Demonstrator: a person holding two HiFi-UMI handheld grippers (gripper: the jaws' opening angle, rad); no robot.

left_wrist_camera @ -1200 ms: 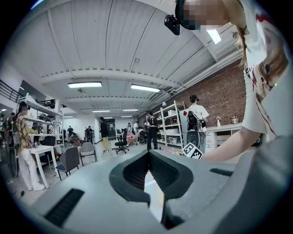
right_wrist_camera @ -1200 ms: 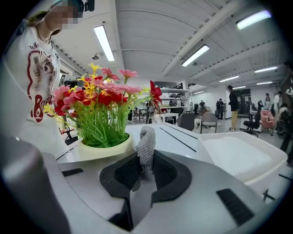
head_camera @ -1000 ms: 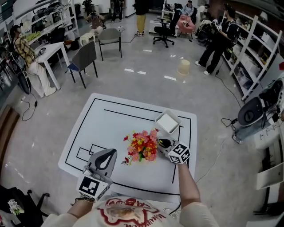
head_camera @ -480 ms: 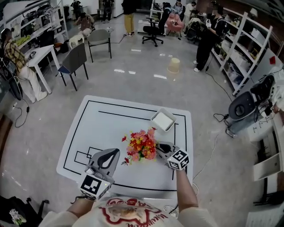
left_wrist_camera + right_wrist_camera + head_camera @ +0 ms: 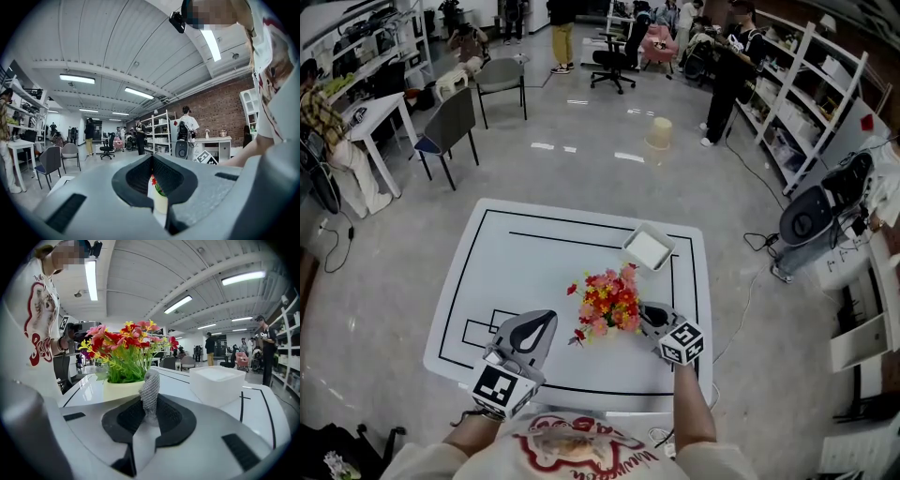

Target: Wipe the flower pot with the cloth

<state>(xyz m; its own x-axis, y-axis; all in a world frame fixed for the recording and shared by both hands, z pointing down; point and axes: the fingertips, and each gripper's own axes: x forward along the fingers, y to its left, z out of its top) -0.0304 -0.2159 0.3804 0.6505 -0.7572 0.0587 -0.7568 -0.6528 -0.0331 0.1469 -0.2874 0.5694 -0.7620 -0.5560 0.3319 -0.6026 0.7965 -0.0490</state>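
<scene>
Left gripper (image 5: 532,326) sat low at 7 o'clock, aimed toward 1 o'clock, jaws closed together, nothing between them. Right gripper (image 5: 649,316) sat at 5 o'clock, aimed toward 10 o'clock, jaws clamped on grey cloth (image 5: 150,391); bare right forearm (image 5: 694,401) trailed behind.

Wht table (image 5: 534,262), 1 flower pot (image 5: 607,302), 1 tray (image 5: 648,249)

A lab/workshop space is indicated: metal shelving (image 5: 811,94) w/ equipment is ranged along the walls, and desks (image 5: 375,117) and chairs (image 5: 450,122) are set on a polished floor (image 5: 581,178). A black-lined table (image 5: 516,272) is placed mid-room, under strip lights (image 5: 243,277).
</scene>
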